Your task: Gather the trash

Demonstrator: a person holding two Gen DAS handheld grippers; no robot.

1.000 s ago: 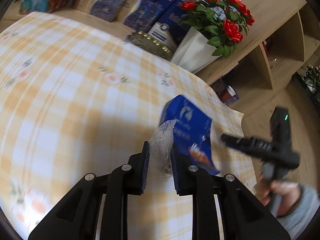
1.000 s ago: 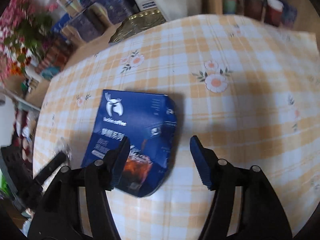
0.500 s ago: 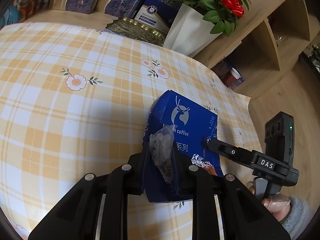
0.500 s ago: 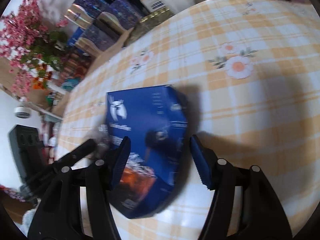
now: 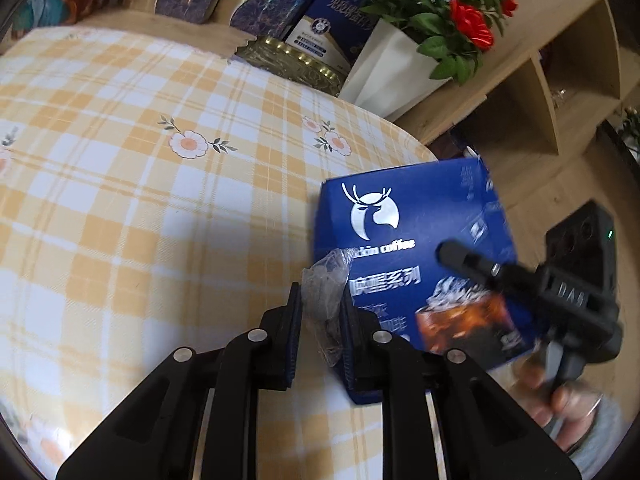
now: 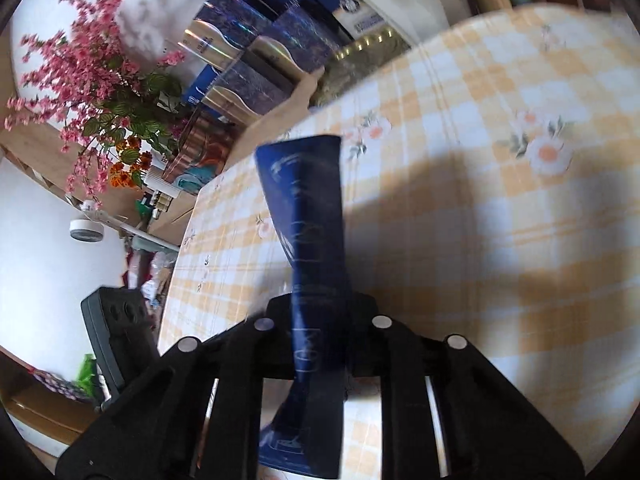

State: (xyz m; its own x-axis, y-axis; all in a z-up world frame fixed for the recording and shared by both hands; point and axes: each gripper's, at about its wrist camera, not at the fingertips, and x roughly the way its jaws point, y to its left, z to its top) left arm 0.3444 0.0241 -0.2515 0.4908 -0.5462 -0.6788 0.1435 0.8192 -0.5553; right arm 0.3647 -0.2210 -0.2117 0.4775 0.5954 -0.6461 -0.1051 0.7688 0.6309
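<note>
My left gripper (image 5: 320,312) is shut on a crumpled clear plastic wrapper (image 5: 326,292) and holds it above the checked tablecloth (image 5: 140,200). A blue coffee box (image 5: 416,248) with a white deer logo is tilted up off the table at the right. My right gripper (image 6: 318,320) is shut on the blue coffee box (image 6: 312,240), seen edge-on between its jaws. The right gripper also shows in the left wrist view (image 5: 472,262), one finger lying across the box face.
Blue and gold gift boxes (image 5: 264,0), a gold tin (image 5: 296,60) and a white vase of red roses (image 5: 400,60) stand on a wooden shelf behind the table. Pink flowers (image 6: 92,80) stand at the far left. The table edge lies at the right.
My right gripper closed on the blue box and tipped it up off the table. My left gripper kept hold of the wrapper and shifted slightly.
</note>
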